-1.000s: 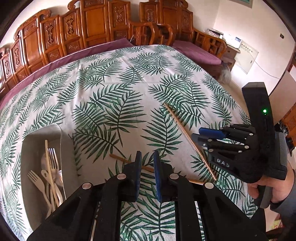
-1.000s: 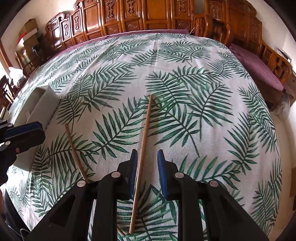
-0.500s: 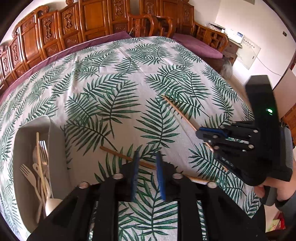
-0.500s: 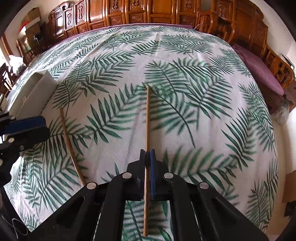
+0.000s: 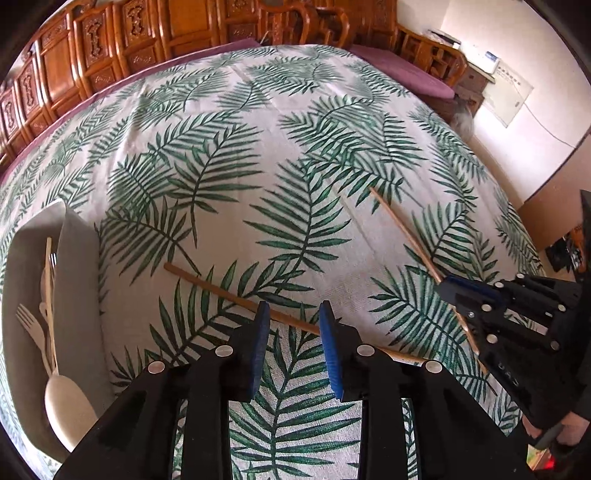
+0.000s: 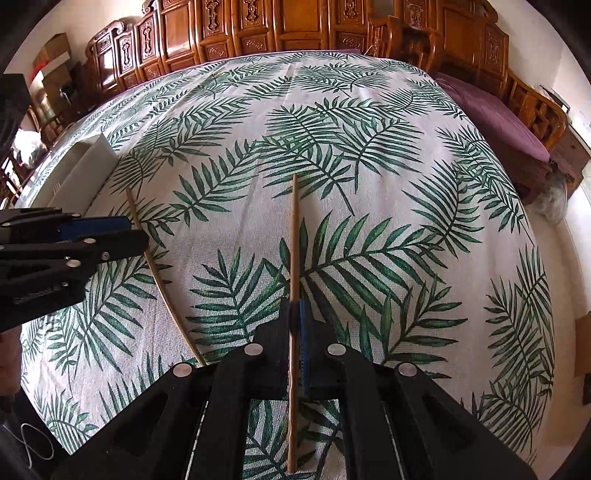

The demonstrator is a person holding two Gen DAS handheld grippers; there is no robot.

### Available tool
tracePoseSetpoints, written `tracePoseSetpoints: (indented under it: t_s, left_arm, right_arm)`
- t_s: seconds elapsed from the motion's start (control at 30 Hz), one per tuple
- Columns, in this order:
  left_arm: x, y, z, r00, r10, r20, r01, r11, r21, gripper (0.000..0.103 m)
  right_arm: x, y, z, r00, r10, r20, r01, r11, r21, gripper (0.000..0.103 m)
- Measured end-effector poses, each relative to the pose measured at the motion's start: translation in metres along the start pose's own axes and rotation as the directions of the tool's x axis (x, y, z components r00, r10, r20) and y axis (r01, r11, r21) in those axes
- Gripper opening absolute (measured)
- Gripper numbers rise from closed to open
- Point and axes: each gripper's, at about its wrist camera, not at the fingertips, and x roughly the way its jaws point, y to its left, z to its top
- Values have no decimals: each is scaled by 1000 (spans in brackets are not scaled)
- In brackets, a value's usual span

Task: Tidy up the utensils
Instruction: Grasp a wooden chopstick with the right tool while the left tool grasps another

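Note:
Two wooden chopsticks are on the palm-leaf tablecloth. My right gripper (image 6: 295,314) is shut on one chopstick (image 6: 294,236), which points away from me; the gripper also shows in the left wrist view (image 5: 448,291), holding that chopstick (image 5: 402,232). My left gripper (image 5: 291,314) is open, its fingers astride the other chopstick (image 5: 221,291), which lies flat on the cloth. That chopstick also shows in the right wrist view (image 6: 155,266), beside the left gripper (image 6: 125,229).
A grey tray (image 5: 77,295) at the left holds pale forks, a spoon and a chopstick; it shows in the right wrist view too (image 6: 88,166). Carved wooden chairs (image 6: 295,26) line the far edge. The table edge drops at right.
My right gripper has closed on its chopstick. My left gripper has moved forward over the other chopstick and opened wider.

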Motion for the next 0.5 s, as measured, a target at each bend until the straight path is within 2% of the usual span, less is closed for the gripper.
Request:
tracePoseSetpoints:
  t_s: [0.13, 0.23, 0.5]
  left_arm:
    - [7, 1, -1, 999, 25, -22, -26, 1000, -17, 26]
    - [9, 3, -2, 999, 51, -20, -51, 998, -21, 35]
    - [12, 11, 1, 999, 5, -34, -8, 996, -90, 36]
  right_arm:
    - [0, -1, 0, 1000, 9, 1, -9, 1000, -1, 6]
    - [-1, -2, -1, 1000, 11, 4, -11, 1000, 0, 6]
    - [-1, -1, -1, 1000, 4, 7, -4, 1000, -2, 6]
